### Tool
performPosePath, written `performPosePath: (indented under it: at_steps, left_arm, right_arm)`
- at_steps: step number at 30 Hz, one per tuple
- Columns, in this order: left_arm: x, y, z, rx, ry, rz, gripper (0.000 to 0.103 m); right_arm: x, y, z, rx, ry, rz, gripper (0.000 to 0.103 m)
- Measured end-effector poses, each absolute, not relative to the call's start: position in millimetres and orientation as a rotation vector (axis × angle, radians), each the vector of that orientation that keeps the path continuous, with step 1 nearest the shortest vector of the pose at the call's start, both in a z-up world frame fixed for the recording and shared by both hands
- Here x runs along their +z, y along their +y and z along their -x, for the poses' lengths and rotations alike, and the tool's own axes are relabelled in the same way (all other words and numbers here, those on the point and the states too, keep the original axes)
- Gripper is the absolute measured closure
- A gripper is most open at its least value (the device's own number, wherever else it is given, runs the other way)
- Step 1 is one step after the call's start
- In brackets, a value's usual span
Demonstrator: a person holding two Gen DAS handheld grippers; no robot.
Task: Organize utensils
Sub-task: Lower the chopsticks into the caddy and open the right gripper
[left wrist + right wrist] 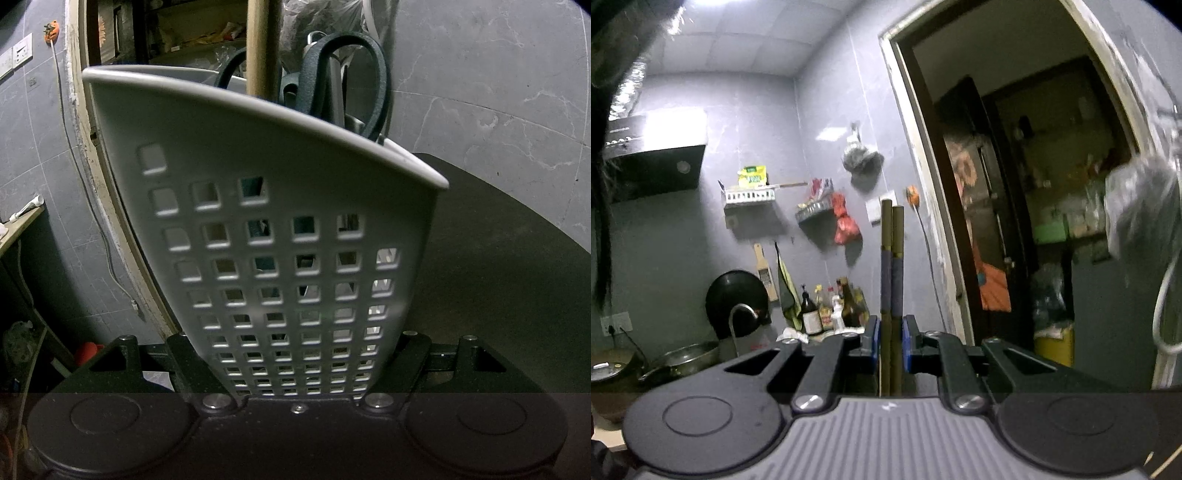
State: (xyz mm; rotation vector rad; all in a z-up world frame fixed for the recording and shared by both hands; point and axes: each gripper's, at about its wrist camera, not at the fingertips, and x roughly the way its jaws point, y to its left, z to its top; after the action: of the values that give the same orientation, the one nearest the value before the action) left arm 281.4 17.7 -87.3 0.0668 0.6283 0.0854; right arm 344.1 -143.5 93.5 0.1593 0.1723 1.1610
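Note:
In the left wrist view a grey perforated utensil holder (280,229) fills the frame, tilted, with my left gripper (295,362) shut on its lower part, one finger on each side. Dark scissors handles (347,77) and a wooden handle (260,44) stick out of its top. In the right wrist view my right gripper (891,343) is shut on a pair of chopsticks (892,258) with blue-banded shafts; they stand upright between the blue pads (872,343). Neither camera shows the other gripper.
A dark tabletop (498,258) lies behind and right of the holder. Ahead of the right gripper are a tiled wall with shelves (750,195), bottles (831,310), a range hood (653,166) and an open doorway (1015,184). A plastic bag (1137,199) hangs at the right.

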Motion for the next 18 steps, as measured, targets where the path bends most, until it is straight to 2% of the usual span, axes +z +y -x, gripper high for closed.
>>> performPosePath:
  at_steps: [18]
  left_arm:
    - [-87.3, 18.0, -281.3, 0.085, 0.628, -0.067, 0.027]
  right_arm:
    - [33.0, -136.4, -331.8, 1.124, 0.325, -0.096, 0.089]
